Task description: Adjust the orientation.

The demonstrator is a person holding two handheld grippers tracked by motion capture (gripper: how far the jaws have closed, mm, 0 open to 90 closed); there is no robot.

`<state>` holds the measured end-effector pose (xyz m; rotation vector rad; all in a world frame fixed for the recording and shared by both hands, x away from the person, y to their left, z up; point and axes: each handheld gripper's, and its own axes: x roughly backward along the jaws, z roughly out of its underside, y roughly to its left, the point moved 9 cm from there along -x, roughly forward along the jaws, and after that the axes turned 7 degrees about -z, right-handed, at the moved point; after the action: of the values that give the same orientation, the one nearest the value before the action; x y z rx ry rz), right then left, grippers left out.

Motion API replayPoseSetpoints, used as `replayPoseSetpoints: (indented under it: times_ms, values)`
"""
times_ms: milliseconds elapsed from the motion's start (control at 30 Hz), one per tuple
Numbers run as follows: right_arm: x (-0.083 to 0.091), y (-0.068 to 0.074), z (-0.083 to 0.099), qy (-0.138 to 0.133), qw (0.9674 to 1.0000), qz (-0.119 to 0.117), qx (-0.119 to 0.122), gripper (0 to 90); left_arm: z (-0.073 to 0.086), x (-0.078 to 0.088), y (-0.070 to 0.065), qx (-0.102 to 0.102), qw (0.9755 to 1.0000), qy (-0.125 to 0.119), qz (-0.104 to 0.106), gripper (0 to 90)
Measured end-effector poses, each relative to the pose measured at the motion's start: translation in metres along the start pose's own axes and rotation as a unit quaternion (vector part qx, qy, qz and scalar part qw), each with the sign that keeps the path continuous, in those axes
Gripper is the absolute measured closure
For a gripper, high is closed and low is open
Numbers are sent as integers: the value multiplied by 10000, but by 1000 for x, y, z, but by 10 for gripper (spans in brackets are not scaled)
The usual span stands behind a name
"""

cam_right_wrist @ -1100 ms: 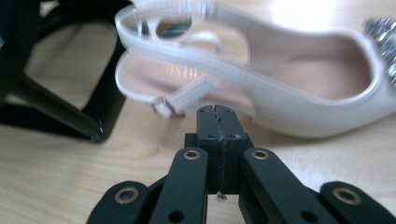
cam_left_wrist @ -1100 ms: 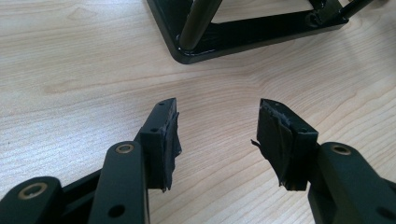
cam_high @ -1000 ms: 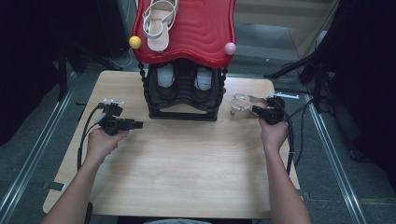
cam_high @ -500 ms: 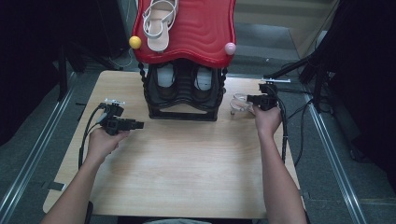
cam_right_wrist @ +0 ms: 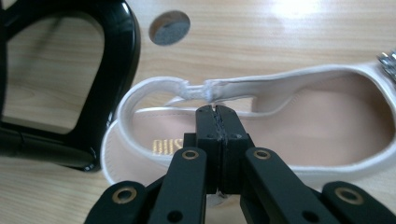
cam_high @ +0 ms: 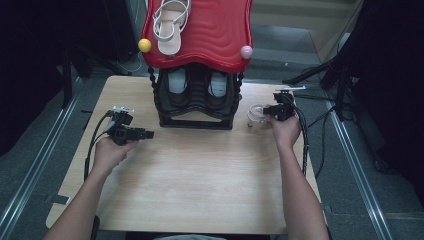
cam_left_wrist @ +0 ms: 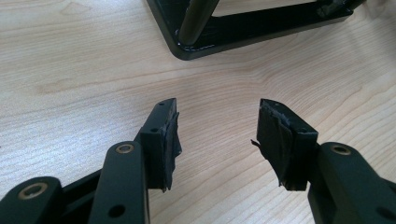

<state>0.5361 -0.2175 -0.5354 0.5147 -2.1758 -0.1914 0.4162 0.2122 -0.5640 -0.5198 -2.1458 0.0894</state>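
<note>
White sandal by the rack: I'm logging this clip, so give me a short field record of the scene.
sandal in hand: white sandal, on the table right of the black rack
right gripper: fingers shut on its strap
left gripper: open over bare wood
rack top: second sandal on the red shelf
</note>
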Motion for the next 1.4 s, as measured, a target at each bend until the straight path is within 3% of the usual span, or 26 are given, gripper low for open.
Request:
replayPoseSetpoints:
  times_ms: [600, 900, 1400]
  values:
    - [12, -14, 19, 82, 10000, 0, 24, 900, 1, -1, -2, -22, 10000, 32, 21, 488]
    - [17, -26, 27, 196, 9997, 152, -3, 900, 1, -2, -3, 4, 10000, 29, 61, 488]
    - [27, -38, 27, 148, 9995, 265, -1, 900, -1, -5, -4, 30, 9999, 12, 137, 487]
